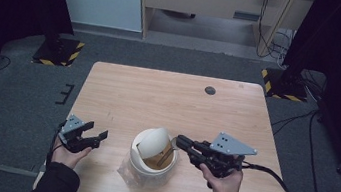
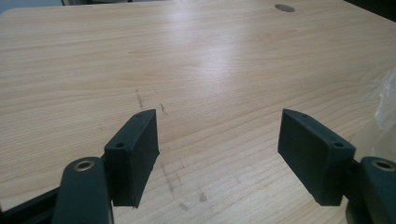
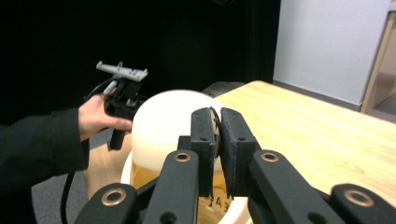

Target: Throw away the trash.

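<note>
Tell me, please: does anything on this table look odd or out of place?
Yes. The white lid of the tub is tilted up on edge, not seated flat. The right gripper is pinching something thin at its rim; I cannot tell what.

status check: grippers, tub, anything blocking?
Left hand-held gripper open over bare table. Right hand-held gripper shut on something thin at the white tub, lid tilted up. Nothing blocking.

Right gripper (image 3: 216, 140) seen from behind: jaws nearly closed, a thin metallic edge pinched between the pads; what it belongs to can't be told. Just beyond the jaws, a white rounded lid (image 3: 163, 121) is tilted over a white tub (image 3: 128, 172) with brownish contents. Left gripper (image 3: 122, 100) is seen farther off, gripped by a hand (image 3: 95, 119) in a dark sleeve (image 3: 39, 144). Light wooden table (image 3: 317, 135) extends right; pale wall (image 3: 331, 44) is seen behind.
</note>
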`<state>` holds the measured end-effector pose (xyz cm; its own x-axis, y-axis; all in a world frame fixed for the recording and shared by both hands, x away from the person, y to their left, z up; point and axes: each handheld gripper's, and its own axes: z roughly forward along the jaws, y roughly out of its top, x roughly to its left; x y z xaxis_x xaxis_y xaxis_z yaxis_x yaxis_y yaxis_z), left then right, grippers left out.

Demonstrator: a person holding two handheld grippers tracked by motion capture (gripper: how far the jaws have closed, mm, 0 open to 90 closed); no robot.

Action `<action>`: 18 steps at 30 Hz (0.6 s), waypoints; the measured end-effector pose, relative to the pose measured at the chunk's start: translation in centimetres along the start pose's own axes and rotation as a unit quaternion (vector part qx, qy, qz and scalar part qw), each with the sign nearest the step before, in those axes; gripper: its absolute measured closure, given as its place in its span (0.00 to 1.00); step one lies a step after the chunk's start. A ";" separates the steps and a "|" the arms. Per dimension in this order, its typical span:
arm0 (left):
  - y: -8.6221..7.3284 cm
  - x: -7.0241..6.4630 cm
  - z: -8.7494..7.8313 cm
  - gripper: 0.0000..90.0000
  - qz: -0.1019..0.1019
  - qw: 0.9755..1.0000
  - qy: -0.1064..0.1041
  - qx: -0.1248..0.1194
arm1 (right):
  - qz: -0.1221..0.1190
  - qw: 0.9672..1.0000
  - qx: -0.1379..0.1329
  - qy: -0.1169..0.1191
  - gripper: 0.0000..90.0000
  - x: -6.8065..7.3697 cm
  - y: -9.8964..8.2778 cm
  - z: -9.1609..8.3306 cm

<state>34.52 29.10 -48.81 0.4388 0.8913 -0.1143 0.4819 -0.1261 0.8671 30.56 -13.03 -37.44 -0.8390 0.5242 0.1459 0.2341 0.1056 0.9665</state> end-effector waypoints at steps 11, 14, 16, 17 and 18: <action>-0.1 0.2 0.0 0.31 0.005 1.000 0.001 0.006 | 0.010 1.000 -0.005 -0.021 0.70 -0.9 0.1 -0.4; -0.1 0.3 0.1 0.30 0.006 1.000 0.001 0.009 | 0.018 0.998 -0.016 -0.064 0.60 -2.6 0.0 -1.5; -0.2 0.4 0.2 0.29 0.006 1.000 0.001 0.013 | 0.025 0.995 -0.016 -0.095 0.54 -3.9 -0.4 -2.2; -0.3 0.4 0.3 0.28 0.006 1.000 0.001 0.019 | 0.027 0.994 -0.014 -0.106 0.51 -4.4 -0.7 -2.4; -0.4 0.5 0.4 0.27 0.006 1.000 0.001 0.025 | 0.028 0.992 -0.009 -0.125 0.47 -5.3 -1.1 -2.8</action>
<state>34.85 29.43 -49.38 0.4439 0.8902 -0.1025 0.5139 -0.1593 0.8429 33.40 -18.30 -38.69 -0.6761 0.7225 0.1441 0.2656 0.0565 0.9624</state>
